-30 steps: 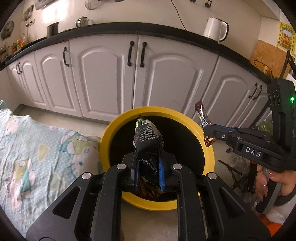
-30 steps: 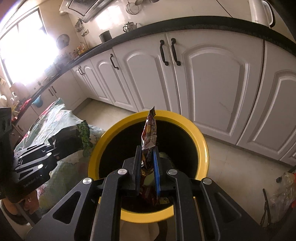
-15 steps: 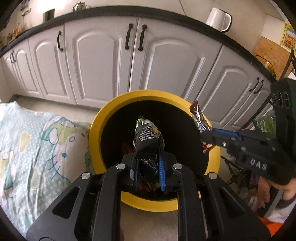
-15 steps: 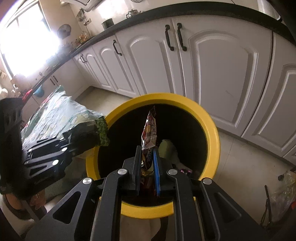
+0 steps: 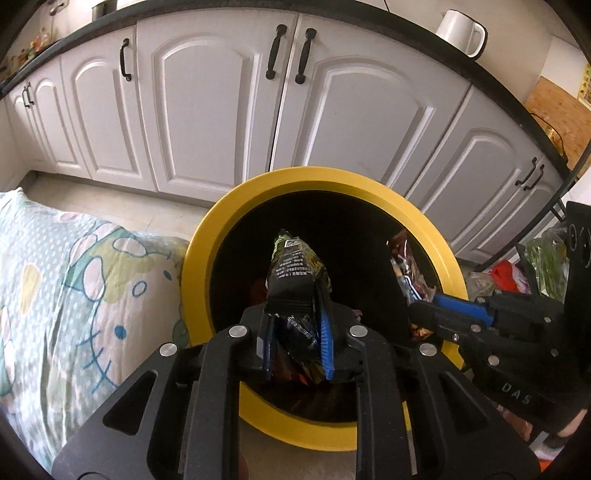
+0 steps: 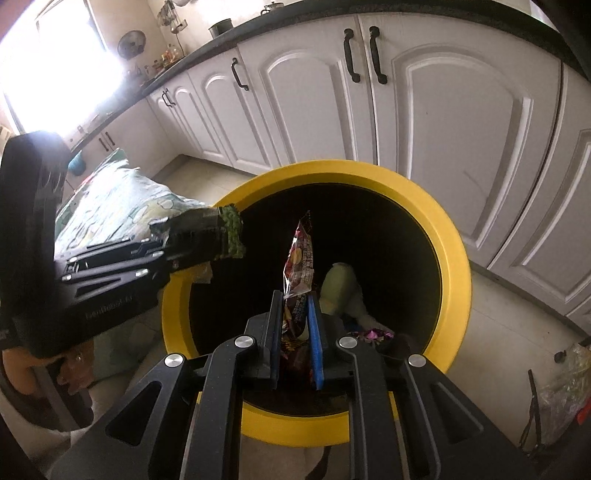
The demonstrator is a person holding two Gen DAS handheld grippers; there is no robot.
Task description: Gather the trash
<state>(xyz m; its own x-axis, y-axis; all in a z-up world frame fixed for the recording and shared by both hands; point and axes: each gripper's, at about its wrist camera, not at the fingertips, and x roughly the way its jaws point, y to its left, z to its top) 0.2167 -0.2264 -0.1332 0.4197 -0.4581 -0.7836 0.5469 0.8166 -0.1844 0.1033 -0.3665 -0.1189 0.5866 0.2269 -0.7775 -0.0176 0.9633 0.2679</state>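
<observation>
A yellow-rimmed bin (image 5: 321,175) with a black inside stands on the floor before the cupboards. My left gripper (image 5: 295,306) hangs over its mouth. Its pads still press a black and green snack wrapper (image 5: 293,269), which stands upright, while the jaws are opening. My right gripper (image 6: 295,299) is over the same bin (image 6: 454,266) and holds a red and silver wrapper (image 6: 301,254); its jaws are opening too. Each gripper shows in the other's view: the right gripper (image 5: 413,295) with its wrapper (image 5: 406,254), and the left gripper (image 6: 166,240) with its wrapper (image 6: 221,232).
White cupboard doors (image 5: 207,96) stand close behind the bin. A patterned cloth (image 5: 66,288) lies to its left. Plastic bags (image 6: 561,398) sit on the floor to the right. A pale green scrap (image 6: 340,284) and other trash lie inside the bin. A white kettle (image 5: 460,31) is on the counter.
Both grippers have sunk towards the bin with their wrappers. The bin's mouth now fills more of each view, and the right gripper's wrapper has come in over the rim.
</observation>
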